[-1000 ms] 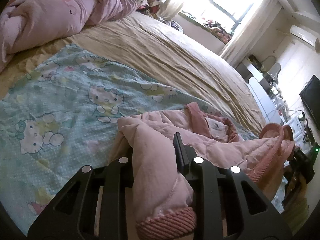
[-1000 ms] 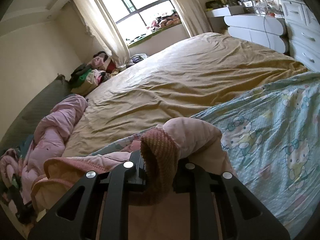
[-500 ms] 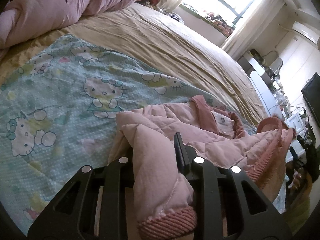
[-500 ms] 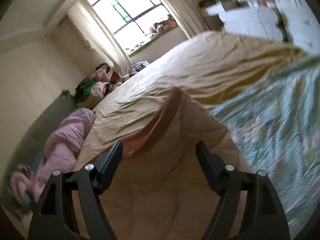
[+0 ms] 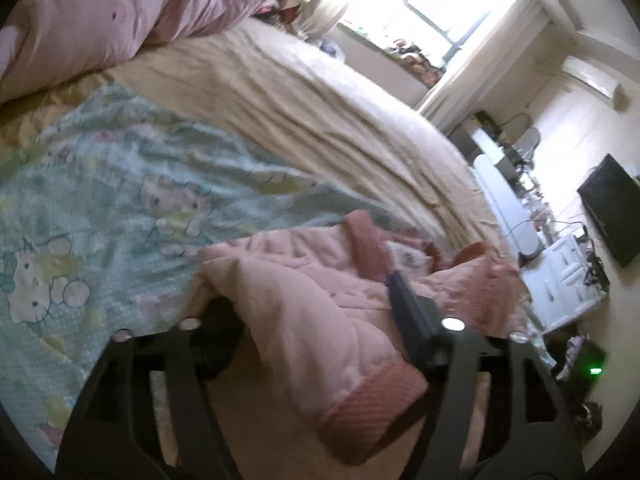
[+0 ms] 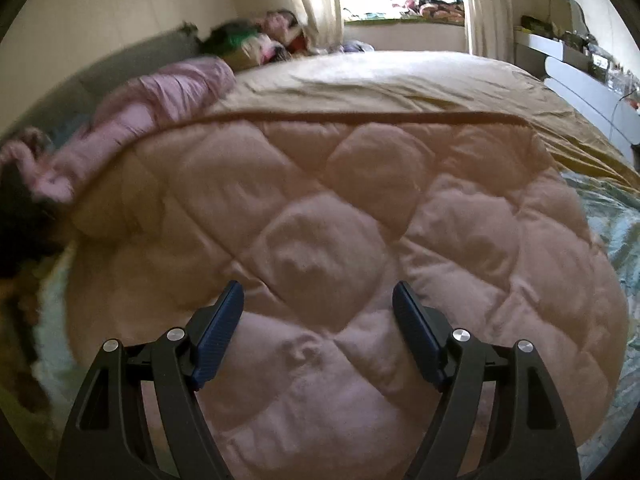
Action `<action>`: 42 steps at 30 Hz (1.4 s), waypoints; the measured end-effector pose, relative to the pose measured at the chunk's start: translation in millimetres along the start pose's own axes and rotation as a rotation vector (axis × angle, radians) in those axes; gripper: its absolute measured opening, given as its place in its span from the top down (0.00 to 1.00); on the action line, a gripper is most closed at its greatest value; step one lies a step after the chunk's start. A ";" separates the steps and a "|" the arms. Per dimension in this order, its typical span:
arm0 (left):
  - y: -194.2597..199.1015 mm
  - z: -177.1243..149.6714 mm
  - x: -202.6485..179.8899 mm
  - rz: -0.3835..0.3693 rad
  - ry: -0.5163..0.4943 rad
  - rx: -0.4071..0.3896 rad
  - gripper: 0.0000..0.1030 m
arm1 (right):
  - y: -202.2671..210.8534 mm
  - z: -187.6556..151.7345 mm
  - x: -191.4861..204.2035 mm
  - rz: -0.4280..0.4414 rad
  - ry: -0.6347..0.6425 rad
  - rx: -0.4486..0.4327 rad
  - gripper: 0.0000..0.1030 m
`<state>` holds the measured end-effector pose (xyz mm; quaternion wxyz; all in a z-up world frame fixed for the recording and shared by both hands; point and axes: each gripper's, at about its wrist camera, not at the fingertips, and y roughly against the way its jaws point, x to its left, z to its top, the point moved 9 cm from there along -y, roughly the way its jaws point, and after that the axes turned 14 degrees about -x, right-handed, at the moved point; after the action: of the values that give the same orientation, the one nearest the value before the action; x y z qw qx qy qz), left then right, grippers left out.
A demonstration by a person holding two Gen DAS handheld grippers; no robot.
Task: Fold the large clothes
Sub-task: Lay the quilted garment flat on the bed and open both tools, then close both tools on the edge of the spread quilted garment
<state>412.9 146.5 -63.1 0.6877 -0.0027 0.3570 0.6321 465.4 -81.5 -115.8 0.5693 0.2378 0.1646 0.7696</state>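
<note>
The right gripper [image 6: 318, 328] has let go of the ribbed cuff and now gapes over the pink quilted jacket [image 6: 360, 240] filling the frame's centre on the bed [image 6: 400, 80]. The left gripper [image 5: 304, 312], lower centre, has widened; its sleeve [image 5: 320, 340] lies loosely between, so this fold seems laid down.

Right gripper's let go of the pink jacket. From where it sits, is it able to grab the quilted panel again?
Probably yes. The right gripper is open, its jaws spread directly over the pink jacket, whose quilted surface fills the space between and ahead of them. Nothing lies between.
</note>
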 end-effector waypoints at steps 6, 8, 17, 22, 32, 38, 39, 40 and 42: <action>30.9 24.7 -34.3 -0.046 -0.054 -0.088 0.09 | -6.5 -1.1 -5.6 0.006 -0.035 -0.002 0.26; 48.8 38.6 -39.9 -0.031 -0.083 -0.163 0.09 | -0.4 1.7 -5.4 0.033 -0.050 -0.012 0.26; 70.8 36.7 1.3 0.120 -0.127 -0.189 0.09 | 65.7 35.4 -76.8 -0.046 -0.102 -0.162 0.17; 47.6 -21.5 48.9 0.210 -0.100 -0.027 0.09 | 83.6 39.0 -143.3 -0.170 -0.126 -0.159 0.14; 20.2 -79.8 65.2 0.238 -0.132 0.115 0.10 | 38.6 17.8 -192.7 -0.197 -0.219 -0.038 0.14; 21.8 -72.8 48.7 0.212 -0.161 0.048 0.66 | 19.0 14.7 -202.0 -0.254 -0.193 -0.043 0.84; 22.6 -69.7 46.3 0.214 -0.177 0.034 0.76 | 21.9 15.1 -203.1 -0.267 -0.194 -0.061 0.85; 23.6 -67.0 41.2 0.211 -0.183 0.023 0.77 | 28.8 18.0 -202.9 -0.268 -0.196 -0.107 0.87; 25.0 -56.7 33.0 0.200 -0.194 -0.007 0.83 | 39.7 24.9 -201.9 -0.275 -0.190 -0.167 0.89</action>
<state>361.7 154.3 -110.4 0.6527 0.0916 0.2852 0.6959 495.7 -286.5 -110.3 0.6997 0.2367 0.0766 0.6697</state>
